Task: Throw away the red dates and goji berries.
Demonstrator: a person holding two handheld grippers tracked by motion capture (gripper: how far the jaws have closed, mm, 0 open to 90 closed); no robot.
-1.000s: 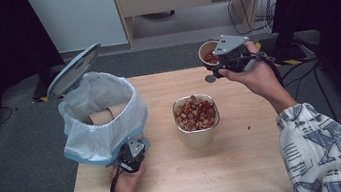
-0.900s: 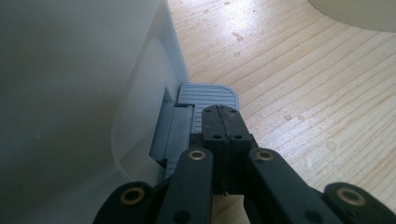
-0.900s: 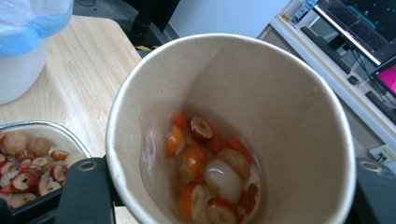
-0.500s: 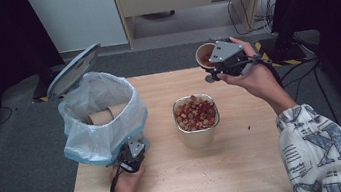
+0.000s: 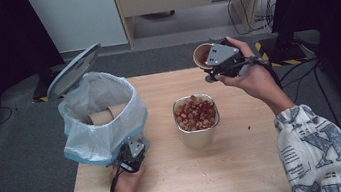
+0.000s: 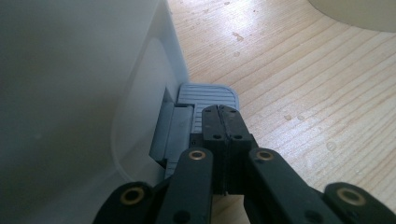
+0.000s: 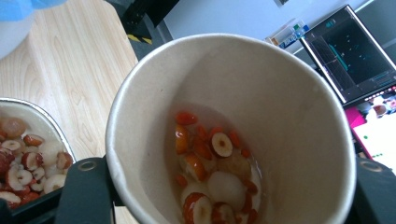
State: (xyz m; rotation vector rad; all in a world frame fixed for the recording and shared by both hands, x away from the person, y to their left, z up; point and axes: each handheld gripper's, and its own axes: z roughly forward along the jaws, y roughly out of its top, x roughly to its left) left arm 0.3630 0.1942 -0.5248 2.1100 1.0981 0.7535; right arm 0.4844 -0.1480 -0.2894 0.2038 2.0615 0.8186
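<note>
My right gripper [image 5: 215, 64] is shut on a brown paper cup [image 5: 201, 55] and holds it tilted in the air over the table's far edge, behind the metal container [image 5: 199, 135]. In the right gripper view the paper cup [image 7: 280, 93] holds red and white fruit pieces [image 7: 210, 172] in a little liquid, with a black jaw on each side. My left gripper [image 5: 134, 154] is shut at the foot of the bin [image 5: 106, 135]. Its closed tips [image 6: 222, 112] rest on the grey pedal [image 6: 205, 95]. The bin's lid [image 5: 74, 69] stands up.
The metal container [image 7: 21, 109] of red and white fruit pieces stands mid-table. A blue-edged plastic bag lines the bin, and another paper cup [image 5: 102, 116] lies inside. A few crumbs dot the wooden table [image 5: 249, 165] at the right. Dark floor and cables surround it.
My right hand has drifted slightly left with the cup. The left gripper has stayed on the pedal and the lid is still up.
</note>
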